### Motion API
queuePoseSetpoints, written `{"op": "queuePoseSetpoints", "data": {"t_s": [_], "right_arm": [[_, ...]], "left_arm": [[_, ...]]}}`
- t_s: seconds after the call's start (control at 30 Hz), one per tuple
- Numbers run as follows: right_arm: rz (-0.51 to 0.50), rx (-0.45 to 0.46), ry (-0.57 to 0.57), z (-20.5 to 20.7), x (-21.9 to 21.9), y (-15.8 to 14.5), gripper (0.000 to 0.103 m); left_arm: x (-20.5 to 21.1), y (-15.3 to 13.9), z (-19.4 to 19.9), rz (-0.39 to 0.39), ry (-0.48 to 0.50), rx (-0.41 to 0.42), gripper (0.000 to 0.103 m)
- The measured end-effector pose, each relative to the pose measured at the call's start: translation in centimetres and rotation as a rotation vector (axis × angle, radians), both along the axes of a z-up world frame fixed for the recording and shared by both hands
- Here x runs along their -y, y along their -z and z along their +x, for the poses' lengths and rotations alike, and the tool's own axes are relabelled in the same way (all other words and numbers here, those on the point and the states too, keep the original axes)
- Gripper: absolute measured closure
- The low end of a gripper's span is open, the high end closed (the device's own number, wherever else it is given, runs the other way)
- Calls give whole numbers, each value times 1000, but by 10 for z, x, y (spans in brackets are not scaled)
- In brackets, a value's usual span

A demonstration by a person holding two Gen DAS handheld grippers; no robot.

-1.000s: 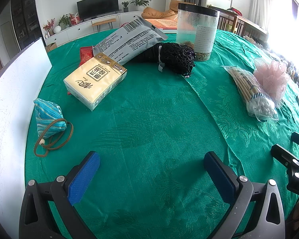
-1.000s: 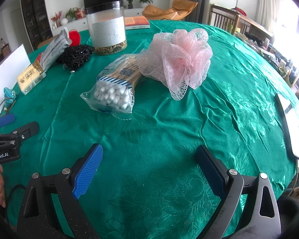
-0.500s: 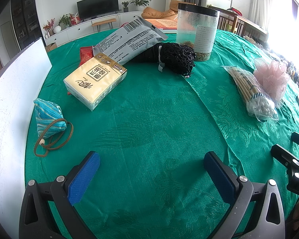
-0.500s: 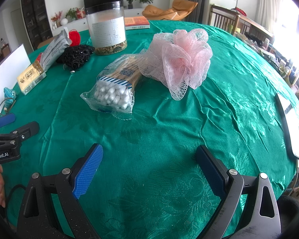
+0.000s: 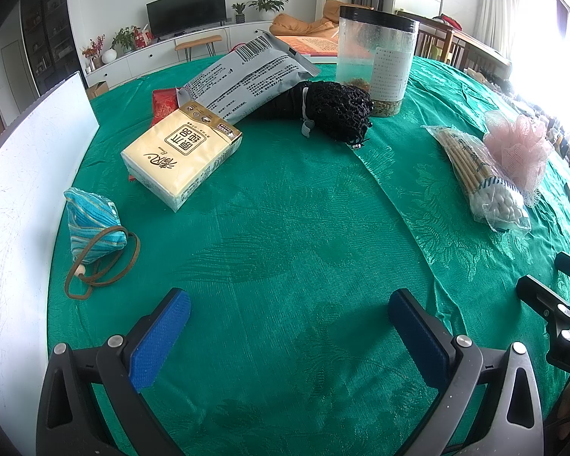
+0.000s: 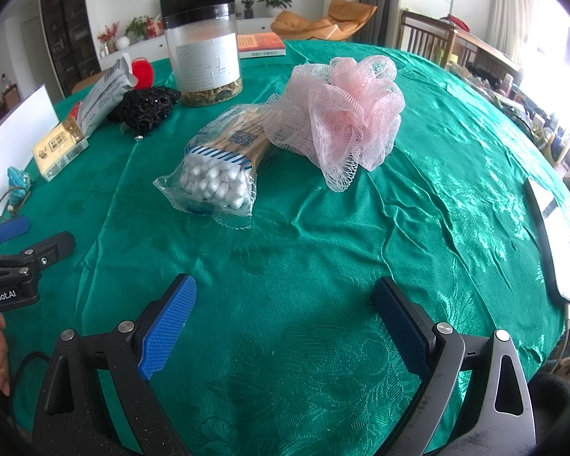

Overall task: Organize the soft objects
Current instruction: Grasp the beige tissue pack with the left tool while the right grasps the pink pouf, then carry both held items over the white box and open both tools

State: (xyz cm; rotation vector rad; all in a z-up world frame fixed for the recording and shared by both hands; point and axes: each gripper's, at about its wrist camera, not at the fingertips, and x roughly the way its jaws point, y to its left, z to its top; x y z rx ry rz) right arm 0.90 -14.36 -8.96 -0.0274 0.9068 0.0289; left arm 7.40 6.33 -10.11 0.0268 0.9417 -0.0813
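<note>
Nothing is shifting between the earlier pictures and this one: both grippers are hovering where they were and every object is lying in the same spot. From the left wrist camera, the left gripper (image 5: 288,326) is hanging with its blue pads spread wide over bare green tablecloth (image 5: 285,235), holding nothing. Taking the tissue pack (image 5: 181,155) as the landmark, the small blue pouch (image 5: 91,224) with its brown cord is sitting nearer the camera and to the left of it, close to the white board (image 5: 22,174); the grey bag (image 5: 247,79) is leaning just behind the pack, the black mesh bundle (image 5: 334,114) is lying to its right, and the clear jar (image 5: 376,60) is standing beyond that bundle. From the right wrist camera, the right gripper (image 6: 285,323) is likewise gaping wide and empty above the cloth. Well to the right of the tissue pack (image 6: 60,148) here, the bag of cotton swabs (image 6: 220,167) is lying with the pink bath pouf (image 6: 345,102) touching its far end, and a phone (image 6: 554,243) is resting at the table's right edge. By my reading, the sorting is not yet beginning; this is the stage of choosing a first soft item. The next move probably calls for the right gripper to go forward to the pouf, or the left to the pouch, lowering the jaws around it and squeezing gently, since such things are likely to deform or slip.
</note>
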Motion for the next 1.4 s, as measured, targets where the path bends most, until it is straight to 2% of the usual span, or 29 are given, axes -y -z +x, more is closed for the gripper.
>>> {"op": "queuePoseSetpoints", "data": {"t_s": [0.17,0.23,0.27,0.37,0.4,0.47,0.57,0.67,0.73,0.77,0.8,0.87,0.9,0.93,1.0,1.03,1.07,1.1,1.13,1.2,1.27,1.33,1.4], "right_arm": [[-1,0,-1,0,0,0,7],[-1,2,-1,0,0,0,7],[-1,4,-1,-1,0,0,7],[0,6,0,-1,0,0,7],[0,7,0,-1,0,0,7],[0,7,0,-1,0,0,7],[1,2,-3,-1,1,0,7],[23,-34,-25,2,4,-4,9],[131,59,0,-4,20,-24,9],[181,105,34,-3,30,-34,9],[237,145,78,1,45,-47,9],[322,192,134,20,70,-66,9],[341,174,158,36,79,-70,9],[355,124,170,58,86,-69,9],[397,-47,128,102,88,-51,9],[413,-106,99,117,88,-41,13],[420,-115,81,124,88,-36,21],[399,-126,70,129,88,-32,67],[387,-163,64,133,88,-28,74],[431,-126,98,126,97,-39,76],[385,-35,104,113,93,-65,76],[361,34,56,99,77,-95,76],[344,77,-23,85,49,-121,76]], "left_arm": [[0,-1,1,7,-3,-22,0],[2,-13,7,13,14,-70,1],[2,-24,8,27,26,-51,1],[2,-59,23,165,20,35,0],[1,-66,34,213,17,39,0],[-4,-71,59,264,9,-2,0],[-16,-58,95,276,21,-80,0],[-10,-30,115,392,67,-147,1],[-5,-18,118,436,91,-163,16],[-7,-21,118,402,80,-142,28],[-9,-21,121,395,55,-153,46],[-15,-27,122,315,25,-147,46],[-18,-31,122,274,18,-140,46],[-20,-36,120,233,12,-133,46],[-26,-51,112,132,10,-107,47],[-29,-60,108,82,8,-95,47],[-35,-71,101,21,5,-79,47],[-40,-82,95,-39,4,-62,47],[-46,-93,88,-96,4,-45,47],[-57,-114,72,-177,5,-8,47],[-73,-132,54,-252,-2,26,47],[-94,-148,33,-311,-19,57,46],[-117,-160,10,-316,-49,87,46]]}}
